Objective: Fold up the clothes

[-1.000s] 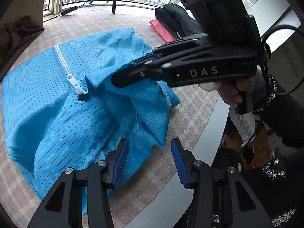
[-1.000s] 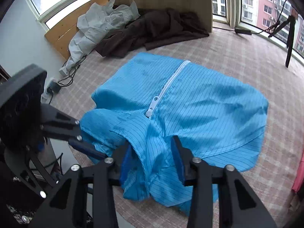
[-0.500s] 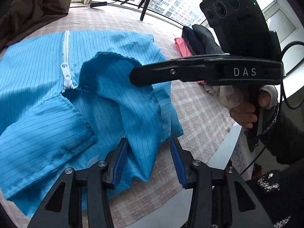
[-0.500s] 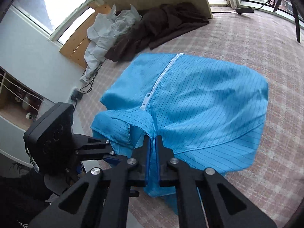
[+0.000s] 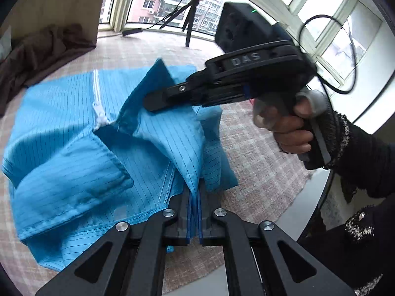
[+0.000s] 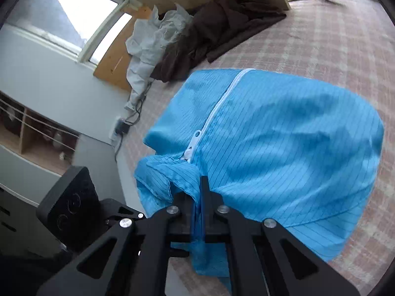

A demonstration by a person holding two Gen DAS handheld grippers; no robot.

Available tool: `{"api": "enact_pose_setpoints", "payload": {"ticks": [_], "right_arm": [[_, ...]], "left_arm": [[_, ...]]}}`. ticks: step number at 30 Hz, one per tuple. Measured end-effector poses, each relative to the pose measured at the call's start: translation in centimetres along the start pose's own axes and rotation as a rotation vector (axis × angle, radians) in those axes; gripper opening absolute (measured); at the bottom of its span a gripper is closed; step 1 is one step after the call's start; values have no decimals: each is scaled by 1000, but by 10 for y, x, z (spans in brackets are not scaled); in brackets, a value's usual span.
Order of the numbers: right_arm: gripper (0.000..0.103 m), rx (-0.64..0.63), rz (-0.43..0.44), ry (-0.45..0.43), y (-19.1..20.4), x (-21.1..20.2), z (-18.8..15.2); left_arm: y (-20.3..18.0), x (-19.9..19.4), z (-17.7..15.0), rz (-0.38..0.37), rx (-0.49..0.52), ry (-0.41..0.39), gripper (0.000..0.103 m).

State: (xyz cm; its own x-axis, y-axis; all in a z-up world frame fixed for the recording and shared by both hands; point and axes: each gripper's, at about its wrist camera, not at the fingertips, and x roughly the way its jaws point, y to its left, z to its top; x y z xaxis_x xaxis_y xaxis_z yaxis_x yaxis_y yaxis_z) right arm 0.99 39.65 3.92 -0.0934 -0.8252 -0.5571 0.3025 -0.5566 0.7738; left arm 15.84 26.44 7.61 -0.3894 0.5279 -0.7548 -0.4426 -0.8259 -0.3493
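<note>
Fabric of the blue striped jacket [image 5: 74, 135] is pinched in both tongs. Left gripper [image 5: 194, 209] has just closed its jaws on a fold at the garment's near edge; the white zipper [image 5: 96, 98] runs away ahead and to its left. Right gripper [image 6: 198, 207] is clamped tight on the cloth near the collar, the zipper pull just beyond its tips. The jacket lies spread on the checked cloth [image 6: 333, 37] ahead of both tools, a brown garment [image 6: 217, 24] far beyond it.

Smooth striped blue cloth garment [image 6: 284, 148], matt checked table cover [image 6: 333, 37]
</note>
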Motion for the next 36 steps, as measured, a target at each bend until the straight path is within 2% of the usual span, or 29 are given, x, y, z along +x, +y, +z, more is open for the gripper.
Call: {"api": "enact_pose_setpoints", "payload": {"ticks": [3, 4, 8, 9, 11, 12, 13, 15, 18, 21, 23, 26, 28, 31, 34, 36], "right_arm": [[3, 152, 190, -20, -30, -1, -5], [3, 176, 175, -20, -37, 1, -5], [4, 157, -66, -28, -36, -2, 1], [4, 129, -121, -66, -29, -9, 3], [6, -26, -305, -157, 2, -26, 7], [6, -104, -358, -178, 19, -30, 6], [6, -173, -380, -193, 35, -34, 4], [6, -291, -332, -171, 65, -30, -6], [6, -453, -315, -119, 95, -10, -27], [6, -521, -420, -36, 91, 20, -36], [7, -446, -507, -1, 66, 29, -30], [7, -372, -490, 17, 47, 17, -32], [7, -449, -447, 14, 66, 12, -38], [7, -470, -341, 58, 93, 19, -36], [7, -414, -315, 139, 93, 42, -30], [11, -373, -306, 181, 89, 55, -28]], "left_arm": [[-9, -4, 3, 48, 45, 3, 3], [-7, 1, 5, 54, 46, 19, 3], [11, 8, -5, 74, 47, 81, 3], [9, 9, -9, 78, 51, 87, 4], [10, 5, -14, 81, 38, 125, 12], [11, 2, -17, 82, 32, 140, 19], [11, -9, -21, 82, 25, 132, 25], [13, -29, -27, 86, 13, 116, 33], [24, -58, -37, 196, 59, 93, 40], [51, -67, -45, 293, 39, 124, 41], [72, -71, -51, 342, -7, 130, 40], [101, -76, -56, 363, -72, 117, 40], [112, -77, -53, 370, -81, 101, 40], [115, -71, -44, 369, -40, 99, 40], [115, -65, -37, 368, 24, 106, 40], [117, -64, -34, 373, 45, 118, 40]]}}
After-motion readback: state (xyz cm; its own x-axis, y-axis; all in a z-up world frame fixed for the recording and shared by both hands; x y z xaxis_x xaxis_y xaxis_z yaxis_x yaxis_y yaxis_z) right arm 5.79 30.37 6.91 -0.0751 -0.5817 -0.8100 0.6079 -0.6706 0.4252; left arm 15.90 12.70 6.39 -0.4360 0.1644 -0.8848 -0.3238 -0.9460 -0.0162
